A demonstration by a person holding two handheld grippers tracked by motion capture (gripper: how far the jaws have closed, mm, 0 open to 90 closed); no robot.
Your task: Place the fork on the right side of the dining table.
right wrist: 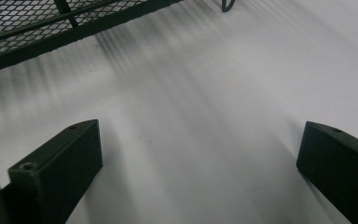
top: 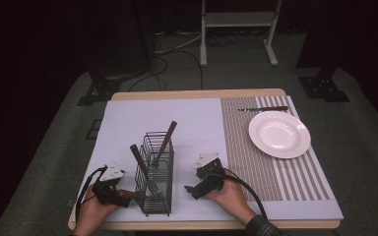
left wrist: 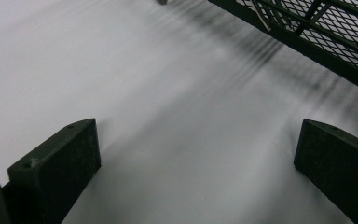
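A person sits at a wooden table [top: 197, 93] covered by a pale lilac mat [top: 128, 123], holding a black two-jaw gripper in each hand. Between the hands stands a black wire-mesh cutlery basket [top: 156, 183], upright, with two wooden-handled utensils leaning inside: one fork [top: 163, 146] with its handle tilted up to the right, another utensil [top: 140, 162] tilted to the left. The left gripper [top: 120, 192] rests low on the mat just beside the basket's left side; its jaws stand wide apart with only bare mat between them. The right gripper [top: 191, 189] lies near the basket's right side, jaws likewise spread wide and holding nothing. Farther off to the right, on a grey striped placemat [top: 256, 162], sits a round white plate [top: 279, 133], and just beyond it a wooden-handled knife [top: 263, 108] lies flat. Judging by this, the knife looks already laid at the place setting, while both utensils in the basket remain to be taken out.
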